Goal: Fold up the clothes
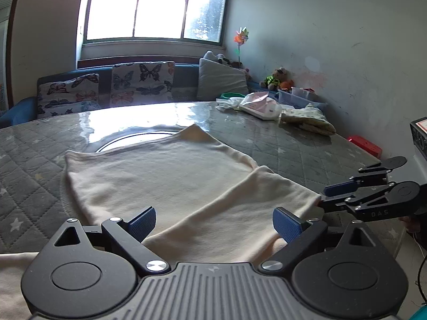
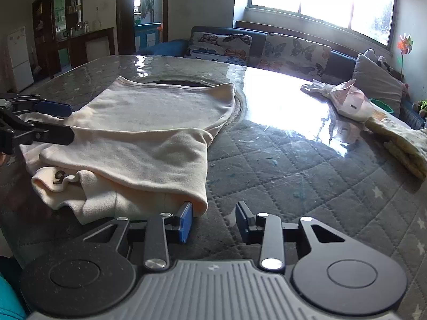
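Note:
A cream garment (image 1: 160, 176) lies partly folded on the quilted grey table cover (image 1: 293, 144), one flap laid across its near part. My left gripper (image 1: 214, 214) hovers open over the garment's near edge, with cloth below the fingers but none pinched. My right gripper (image 1: 324, 196) is at the flap's right end. In the right wrist view the garment (image 2: 149, 122) fills the left half, and my right gripper (image 2: 213, 208) stands open just past its corner. Only that gripper's left pad touches the cloth edge. The left gripper (image 2: 70, 122) shows open at the far left.
A folded yellowish cloth (image 2: 403, 144) and a pink-white bag (image 2: 349, 101) lie at the table's far right. A red box (image 1: 364, 144) sits near the right edge. A sofa with butterfly cushions (image 1: 141, 82) runs behind the table under the window.

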`<state>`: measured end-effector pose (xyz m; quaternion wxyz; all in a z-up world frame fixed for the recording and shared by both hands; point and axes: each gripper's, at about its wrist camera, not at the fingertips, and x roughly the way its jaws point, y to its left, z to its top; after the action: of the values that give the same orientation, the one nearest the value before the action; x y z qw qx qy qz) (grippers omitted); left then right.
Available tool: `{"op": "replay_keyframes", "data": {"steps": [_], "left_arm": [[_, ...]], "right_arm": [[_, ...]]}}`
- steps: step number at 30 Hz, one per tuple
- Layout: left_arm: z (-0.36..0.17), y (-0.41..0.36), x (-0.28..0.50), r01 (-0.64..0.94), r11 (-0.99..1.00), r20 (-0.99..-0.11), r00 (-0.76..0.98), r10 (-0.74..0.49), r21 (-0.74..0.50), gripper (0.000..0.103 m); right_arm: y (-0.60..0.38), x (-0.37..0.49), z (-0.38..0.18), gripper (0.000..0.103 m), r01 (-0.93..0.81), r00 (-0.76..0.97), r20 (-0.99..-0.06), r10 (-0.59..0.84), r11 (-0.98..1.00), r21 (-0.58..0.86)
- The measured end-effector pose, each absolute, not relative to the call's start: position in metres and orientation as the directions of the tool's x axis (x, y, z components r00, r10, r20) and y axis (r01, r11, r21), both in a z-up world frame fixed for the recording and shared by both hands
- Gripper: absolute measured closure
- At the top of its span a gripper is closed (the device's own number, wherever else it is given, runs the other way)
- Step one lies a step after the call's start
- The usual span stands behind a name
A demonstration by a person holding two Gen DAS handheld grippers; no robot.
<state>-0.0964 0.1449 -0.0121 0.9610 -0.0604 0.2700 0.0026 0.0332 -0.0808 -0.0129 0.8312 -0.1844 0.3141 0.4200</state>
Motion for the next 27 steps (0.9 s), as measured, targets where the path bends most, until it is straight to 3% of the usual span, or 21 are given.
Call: {"op": "replay_keyframes", "data": {"steps": [6, 11, 13, 22, 27], "left_arm": [[-0.015, 0.138, -0.087, -0.022, 0.995, -0.538, 0.842, -0.035, -0.100, 0.007], [-0.021, 0.136, -0.082, -0.013, 0.995, -0.556, 0.830, -0.041, -0.094, 0.007], [-0.023, 0.135, -0.080, -0.014, 0.996, -0.568, 0.822, -0.038, -0.088, 0.007], [-0.027, 0.139, -0.081, -0.024, 0.996, -0.578, 0.815, -0.029, -0.084, 0.007], [-0.017, 0.138, -0.083, -0.004, 0.995, -0.536, 0.843, -0.050, -0.100, 0.008]], "right_arm": [[-0.075, 0.034, -0.012, 0.084, -0.819, 0.459, -0.643, 0.613, 0.572, -0.039], [-0.069, 0.034, -0.018, 0.085, -0.828, 0.460, -0.647, 0.608, 0.557, -0.066], [-0.068, 0.032, -0.019, 0.091, -0.823, 0.481, -0.637, 0.603, 0.560, -0.091], [-0.079, 0.030, -0.009, 0.091, -0.801, 0.510, -0.646, 0.569, 0.587, -0.115], [-0.081, 0.042, 0.016, 0.090, -0.797, 0.488, -0.606, 0.628, 0.603, -0.017]]}}
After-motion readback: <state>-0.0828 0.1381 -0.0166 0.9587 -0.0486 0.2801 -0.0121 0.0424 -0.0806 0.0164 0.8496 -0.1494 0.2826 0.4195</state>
